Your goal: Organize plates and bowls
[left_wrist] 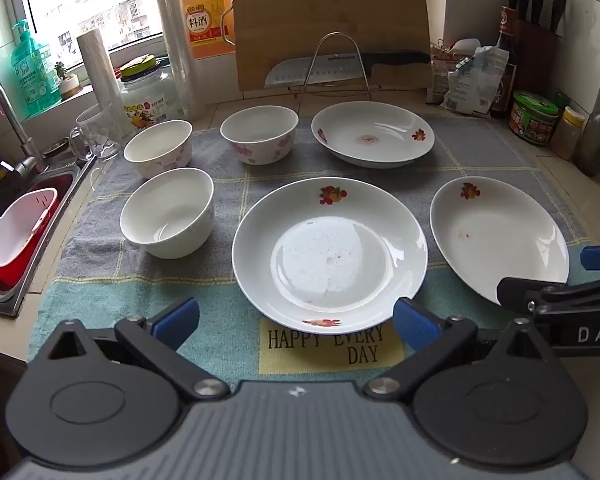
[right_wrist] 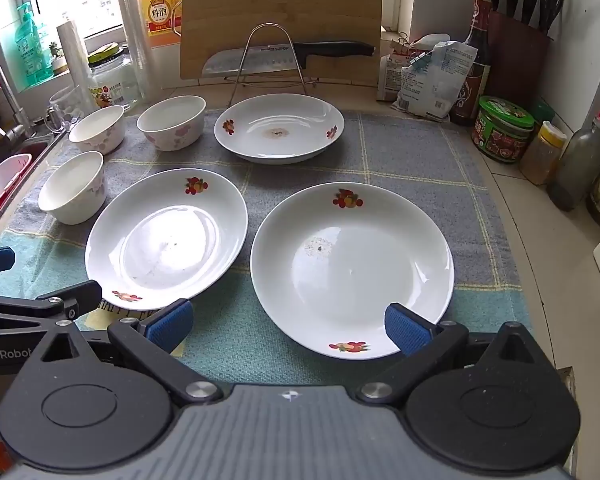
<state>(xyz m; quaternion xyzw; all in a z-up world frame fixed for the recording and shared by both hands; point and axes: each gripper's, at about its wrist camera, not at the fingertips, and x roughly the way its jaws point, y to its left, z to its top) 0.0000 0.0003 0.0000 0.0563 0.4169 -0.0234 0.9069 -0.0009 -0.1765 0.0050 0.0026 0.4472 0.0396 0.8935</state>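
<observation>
Three plates and three bowls lie apart on a checked towel (left_wrist: 480,152). The left gripper (left_wrist: 296,322) hangs spread wide and empty over the near edge of the middle plate (left_wrist: 330,254); the right gripper (right_wrist: 290,326) is likewise spread and empty over the near rim of the right plate (right_wrist: 352,272). The far plate (right_wrist: 279,128) sits in front of a wire rack (right_wrist: 270,54), with a cleaver (right_wrist: 284,56) and a cutting board (right_wrist: 280,4) behind it. The bowls (left_wrist: 168,212) stand at the left beside the sink (left_wrist: 4,236). Jars and bottles (right_wrist: 500,128) crowd the right edge, near the knife block (right_wrist: 516,52).
</observation>
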